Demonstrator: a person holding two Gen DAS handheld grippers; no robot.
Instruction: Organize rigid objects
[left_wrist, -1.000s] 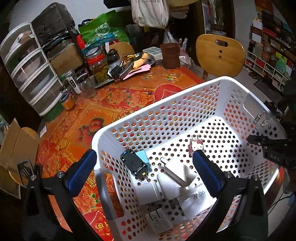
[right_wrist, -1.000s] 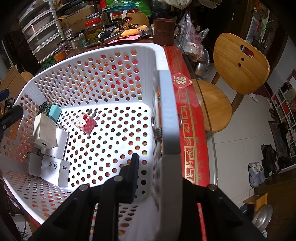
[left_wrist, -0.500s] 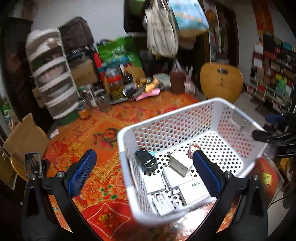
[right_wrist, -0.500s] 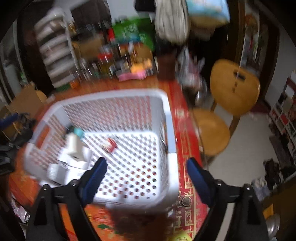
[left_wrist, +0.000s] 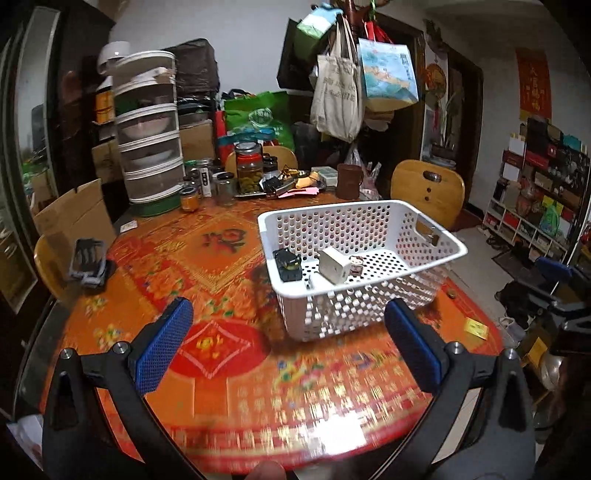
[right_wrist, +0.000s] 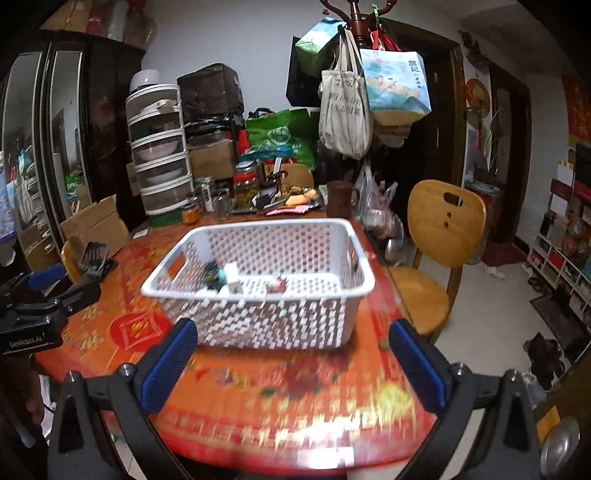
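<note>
A white perforated basket (left_wrist: 424, 229) stands on the red patterned table (left_wrist: 207, 266); it also shows in the right wrist view (right_wrist: 258, 325). Inside it lie a black charger (left_wrist: 287, 264), a white plug adapter (left_wrist: 334, 269) and a small red-and-white figure (left_wrist: 355, 264). My left gripper (left_wrist: 288, 345) is open and empty, held back above the table's near edge. My right gripper (right_wrist: 291, 360) is open and empty, also pulled back from the basket.
A black clip-like stand (left_wrist: 86, 260) sits at the table's left edge. Jars (left_wrist: 249, 171), a brown mug (left_wrist: 349, 181) and stacked drawers (left_wrist: 147, 147) crowd the table's far side. A wooden chair (right_wrist: 443, 236) stands to the right of the table.
Both grippers have pulled up and back from the basket. The right gripper let go of the basket's rim and opened. The basket now rests on the table, farther off.
</note>
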